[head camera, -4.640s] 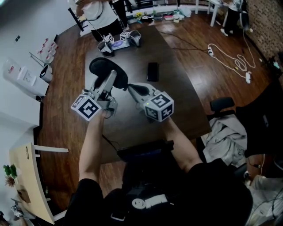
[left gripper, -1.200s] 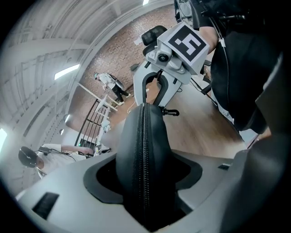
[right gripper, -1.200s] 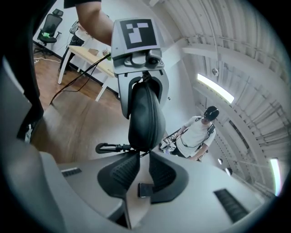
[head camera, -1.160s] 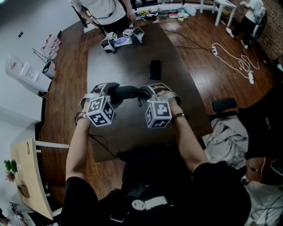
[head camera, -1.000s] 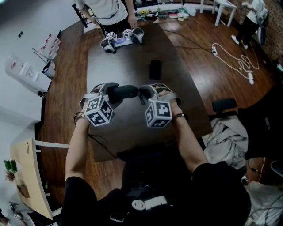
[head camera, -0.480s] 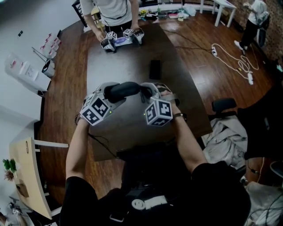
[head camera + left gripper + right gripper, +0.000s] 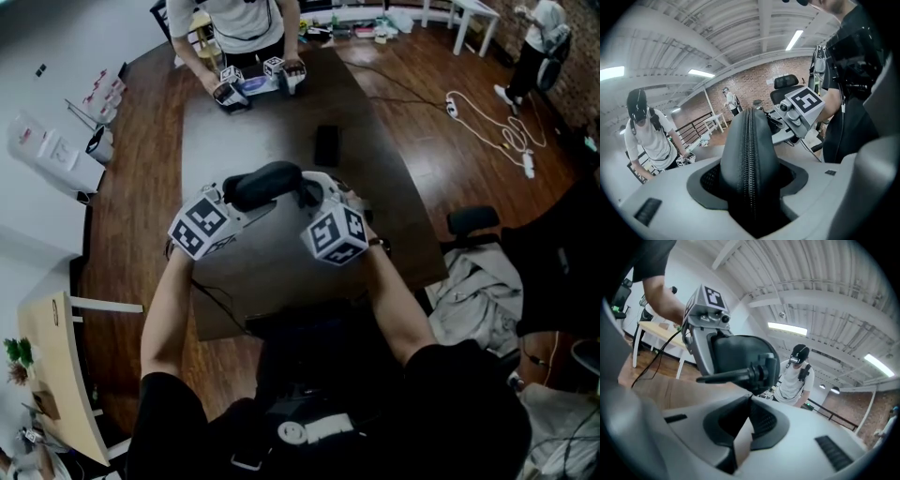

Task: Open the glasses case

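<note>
Case held up off the table, zip ready to run

Nearest me, both wrists sit close together in front of my chest, marker cubes tipped outward. My left gripper [image 7: 240, 201] points somewhat down and clamps the case [image 7: 748, 150] across its body, with the zip seam facing back along the jaws. My right gripper [image 7: 750, 401] is nearly level, its jaws closed tight at the pull [image 7: 758, 369], seemingly pinching it. The case lies crosswise between the two, clear of the table [image 7: 272, 122]. To do this well, I'd keep the left clamp firm and still. I'd draw the pull along the seam line and follow its curve round the end, not tug outward. Farther off, a dark flat thing [image 7: 325, 145] lies mid-table, and another person [image 7: 242, 19] works at the far end.
</note>
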`<state>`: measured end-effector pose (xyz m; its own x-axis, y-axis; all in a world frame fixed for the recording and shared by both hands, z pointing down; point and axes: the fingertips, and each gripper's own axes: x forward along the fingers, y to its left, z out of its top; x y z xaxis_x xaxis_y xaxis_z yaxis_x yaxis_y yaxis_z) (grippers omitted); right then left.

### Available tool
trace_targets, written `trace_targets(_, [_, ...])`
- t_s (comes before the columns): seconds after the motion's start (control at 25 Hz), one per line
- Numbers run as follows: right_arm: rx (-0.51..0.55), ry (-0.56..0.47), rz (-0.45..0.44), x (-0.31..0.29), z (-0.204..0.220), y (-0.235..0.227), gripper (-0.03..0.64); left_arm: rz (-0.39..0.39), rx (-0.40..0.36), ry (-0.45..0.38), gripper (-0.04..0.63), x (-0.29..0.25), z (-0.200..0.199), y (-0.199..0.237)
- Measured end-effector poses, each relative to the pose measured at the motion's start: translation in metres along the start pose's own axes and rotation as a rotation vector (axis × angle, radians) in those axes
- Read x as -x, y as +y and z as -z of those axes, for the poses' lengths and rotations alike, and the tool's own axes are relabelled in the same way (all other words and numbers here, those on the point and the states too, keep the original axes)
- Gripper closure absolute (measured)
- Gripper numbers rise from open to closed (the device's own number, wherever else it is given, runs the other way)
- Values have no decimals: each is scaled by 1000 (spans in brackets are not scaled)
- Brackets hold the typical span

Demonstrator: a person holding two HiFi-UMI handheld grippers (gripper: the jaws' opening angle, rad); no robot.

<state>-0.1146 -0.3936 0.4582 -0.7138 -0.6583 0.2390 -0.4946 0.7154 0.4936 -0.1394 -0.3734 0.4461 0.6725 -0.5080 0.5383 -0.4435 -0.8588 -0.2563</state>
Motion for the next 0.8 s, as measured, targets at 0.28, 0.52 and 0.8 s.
trace_targets(0.28, [-472,-106,-29,9,9,-27,589,-52,133,-70,327,-9,1,11])
trace_targets(0.52, [-718,-140,-23,16,29,-44,581,-182,302,-142,327,-6,7,39])
trace_targets(0.8, [-1156,-404,-197,22,-17,-49,369,-394,353,-186,325,-1,-3,65])
